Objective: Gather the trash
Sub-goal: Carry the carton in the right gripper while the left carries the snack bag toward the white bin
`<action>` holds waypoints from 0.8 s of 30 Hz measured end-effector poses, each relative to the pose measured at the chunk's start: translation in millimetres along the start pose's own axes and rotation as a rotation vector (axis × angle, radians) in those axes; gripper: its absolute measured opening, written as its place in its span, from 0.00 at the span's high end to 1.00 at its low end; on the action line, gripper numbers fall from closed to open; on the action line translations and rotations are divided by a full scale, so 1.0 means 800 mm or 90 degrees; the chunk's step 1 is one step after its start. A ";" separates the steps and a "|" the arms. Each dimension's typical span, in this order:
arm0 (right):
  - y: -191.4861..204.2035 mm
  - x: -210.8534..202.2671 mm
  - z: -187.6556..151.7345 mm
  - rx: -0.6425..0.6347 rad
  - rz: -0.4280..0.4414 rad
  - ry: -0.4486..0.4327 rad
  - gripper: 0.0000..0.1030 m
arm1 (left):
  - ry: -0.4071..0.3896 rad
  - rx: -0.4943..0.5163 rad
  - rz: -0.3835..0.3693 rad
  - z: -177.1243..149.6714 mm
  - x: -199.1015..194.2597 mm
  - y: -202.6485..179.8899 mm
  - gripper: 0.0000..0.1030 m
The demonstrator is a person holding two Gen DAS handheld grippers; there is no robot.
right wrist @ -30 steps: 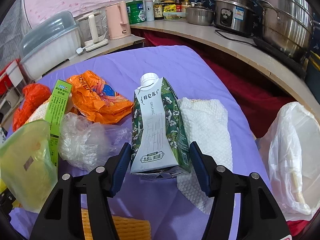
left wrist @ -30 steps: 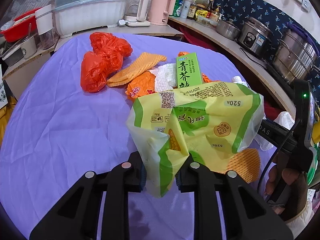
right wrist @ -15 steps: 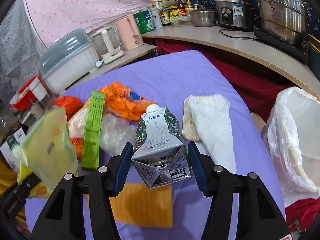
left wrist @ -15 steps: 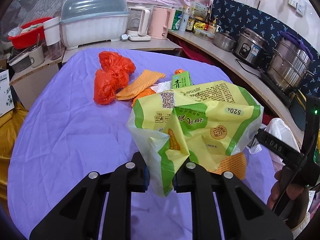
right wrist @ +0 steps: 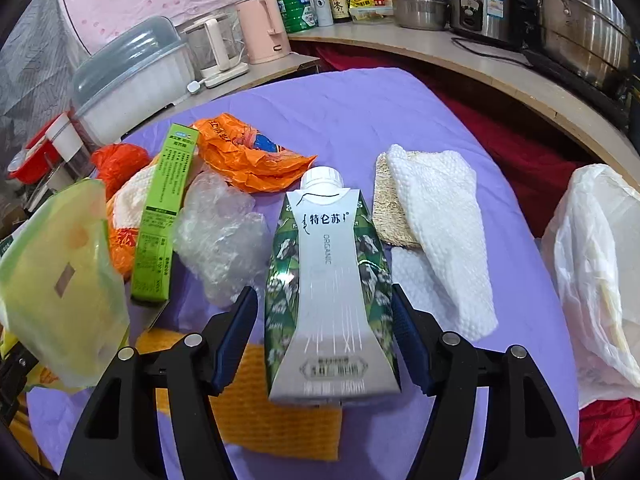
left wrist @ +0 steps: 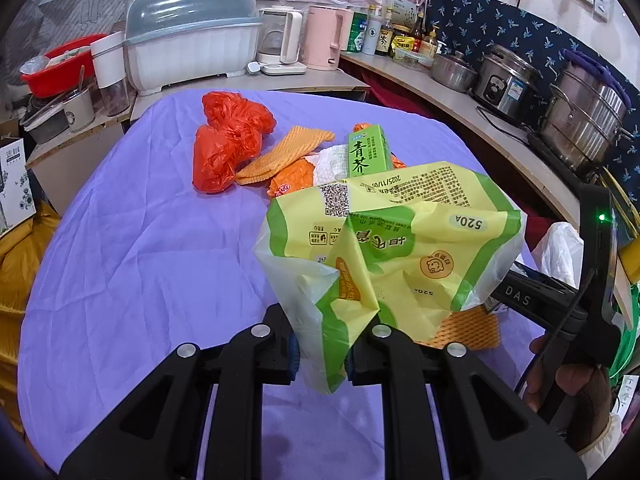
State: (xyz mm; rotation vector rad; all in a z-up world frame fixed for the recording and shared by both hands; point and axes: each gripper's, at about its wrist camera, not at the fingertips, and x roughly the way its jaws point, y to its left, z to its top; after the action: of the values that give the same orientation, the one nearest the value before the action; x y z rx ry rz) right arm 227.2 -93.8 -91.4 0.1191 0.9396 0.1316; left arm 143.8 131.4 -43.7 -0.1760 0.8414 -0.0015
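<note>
The right hand-held gripper [right wrist: 324, 332] is straddling the milk carton [right wrist: 330, 280], and its jaws have just been opening. The blue pads are standing a little clear of the carton's sides, so I judge the grip to be released or nearly so, with the carton between them but not squeezed. The carton's long axis is running straight away from this hand-held gripper, base nearest the jaws and white cap pointing away. It is over the purple desk [right wrist: 360, 112], with an orange mesh sheet [right wrist: 256, 408] beneath its base; whether it is resting there I cannot tell.

The white trash bag [right wrist: 600, 264] is hanging off the desk edge to the right of this hand-held gripper — nearer the right hand than the left, so a carry to the right is probably the coming move, and that would call for a fresh grip.

The left hand-held gripper [left wrist: 320, 354] is pinching the yellow-green wrapper [left wrist: 400, 252] nearly closed, holding it above the desk. Farther out are lying the green tea box [right wrist: 164, 220], a clear plastic wad [right wrist: 218, 236], orange bags [right wrist: 248, 160] and a white paper towel [right wrist: 436, 232].
</note>
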 end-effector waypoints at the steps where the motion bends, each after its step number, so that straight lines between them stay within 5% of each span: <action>1: -0.001 0.002 0.002 0.005 0.003 0.000 0.47 | -0.001 0.001 0.002 0.002 0.002 0.000 0.85; 14: -0.022 -0.080 0.010 0.057 0.033 -0.108 0.47 | -0.034 0.006 -0.015 0.017 -0.025 -0.011 0.85; 24: -0.075 -0.183 -0.005 0.106 0.022 -0.200 0.47 | -0.076 0.060 -0.056 0.020 -0.072 -0.086 0.85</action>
State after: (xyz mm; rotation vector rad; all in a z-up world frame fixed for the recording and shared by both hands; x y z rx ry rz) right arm 142.2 -176.7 12.8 0.3004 0.6341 0.0635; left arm 121.9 70.5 20.1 -0.1234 0.7126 -0.1121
